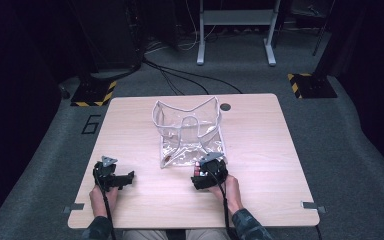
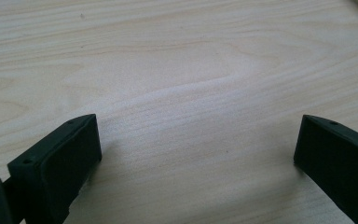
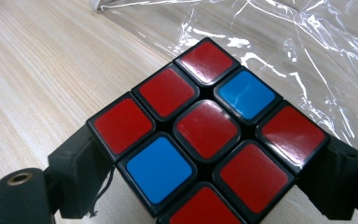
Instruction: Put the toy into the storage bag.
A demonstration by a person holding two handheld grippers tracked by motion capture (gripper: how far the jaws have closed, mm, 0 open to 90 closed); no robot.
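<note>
— Grey carpet (image 1: 360, 150) surrounds our pale wooden desk (image 1: 260, 135), with black cables (image 1: 190, 75) trailing back to a white metal frame (image 1: 236, 20) and two yellow-and-black striped base plates (image 1: 94, 94) on the floor. What do we get from above?

— We see the clear plastic bag (image 1: 190, 131) standing open mid-desk, the left gripper (image 1: 114, 176) resting well apart from it, and the right gripper (image 1: 209, 172) at the bag's near corner.

— And up close?

— Our right gripper view shows what the high view hardly does: a puzzle cube (image 3: 207, 133), mostly red with two blue tiles, clamped between the fingers (image 3: 77, 170), just beside the crinkled bag (image 3: 279, 42). Our left gripper view shows its fingers (image 2: 58, 168) spread wide over bare wood grain, gripping nothing.
</note>
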